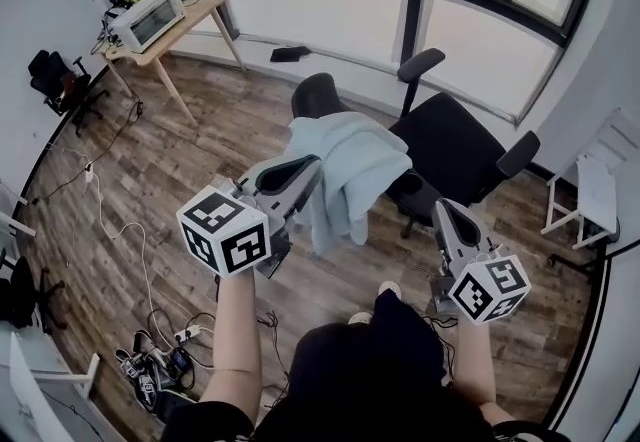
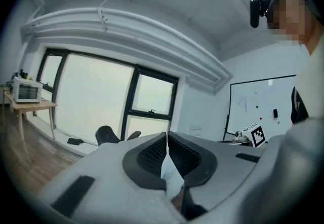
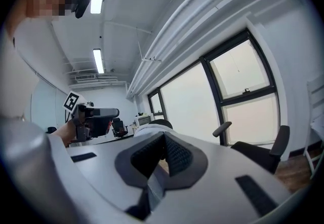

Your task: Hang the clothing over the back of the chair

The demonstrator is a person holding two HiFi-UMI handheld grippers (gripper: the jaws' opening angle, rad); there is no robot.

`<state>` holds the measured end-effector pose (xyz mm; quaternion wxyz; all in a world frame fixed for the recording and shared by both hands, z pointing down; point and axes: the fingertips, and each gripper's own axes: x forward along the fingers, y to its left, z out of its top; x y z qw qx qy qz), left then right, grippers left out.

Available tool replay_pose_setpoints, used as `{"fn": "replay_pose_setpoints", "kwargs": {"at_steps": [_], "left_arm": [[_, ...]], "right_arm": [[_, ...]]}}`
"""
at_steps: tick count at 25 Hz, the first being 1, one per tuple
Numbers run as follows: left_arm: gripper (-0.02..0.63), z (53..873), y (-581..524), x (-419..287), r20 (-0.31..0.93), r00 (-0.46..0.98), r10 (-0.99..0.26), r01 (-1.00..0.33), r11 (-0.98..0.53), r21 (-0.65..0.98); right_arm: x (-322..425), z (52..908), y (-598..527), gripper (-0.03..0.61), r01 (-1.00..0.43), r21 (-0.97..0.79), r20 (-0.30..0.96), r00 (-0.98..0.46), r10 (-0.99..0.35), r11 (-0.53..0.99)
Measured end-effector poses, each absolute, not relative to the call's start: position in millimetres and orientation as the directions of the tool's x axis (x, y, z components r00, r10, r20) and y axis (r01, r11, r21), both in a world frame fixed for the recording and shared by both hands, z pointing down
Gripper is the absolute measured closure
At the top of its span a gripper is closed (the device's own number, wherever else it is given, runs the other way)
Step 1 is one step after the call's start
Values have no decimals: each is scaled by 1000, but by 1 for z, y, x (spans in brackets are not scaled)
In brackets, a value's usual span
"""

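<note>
left gripper [image 1: 308, 170]: fingers together, empty | right gripper [image 1: 446, 211]: fingers together, empty | pale blue garment [image 1: 352, 162]: draped over office chair [image 1: 455, 145] back, beyond both fingertips

Wood floor [image 1: 200, 160], big dark-framed windows [image 1: 500, 40] upper right, wooden table [image 1: 195, 15] upper left, cable mess [image 1: 150, 360] lower left.

Nothing legible anywhere; the marks on the whiteboard [image 2: 260, 109] are too faint to read.
</note>
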<state>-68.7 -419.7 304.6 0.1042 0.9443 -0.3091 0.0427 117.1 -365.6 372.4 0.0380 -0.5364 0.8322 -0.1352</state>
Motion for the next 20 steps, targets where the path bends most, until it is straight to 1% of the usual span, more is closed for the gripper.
{"fn": "replay_pose_setpoints", "kwargs": {"at_steps": [3, 6, 11, 20], "left_arm": [[600, 321, -407, -92, 99, 742, -663, -669, -726, 157], [603, 347, -391, -102, 88, 701, -708, -712, -689, 136], [604, 375, -373, -102, 65, 679, -732, -729, -660, 182], [604, 399, -363, -88, 80, 665, -742, -741, -643, 197]], "right_arm": [[114, 379, -359, 578, -896, -255, 94, -397, -913, 364], [117, 389, -352, 578, -923, -214, 126, -351, -928, 320], [117, 400, -347, 578, -934, -200, 151, -329, -932, 297], [109, 419, -345, 578, -915, -205, 184, -386, -904, 348]]}}
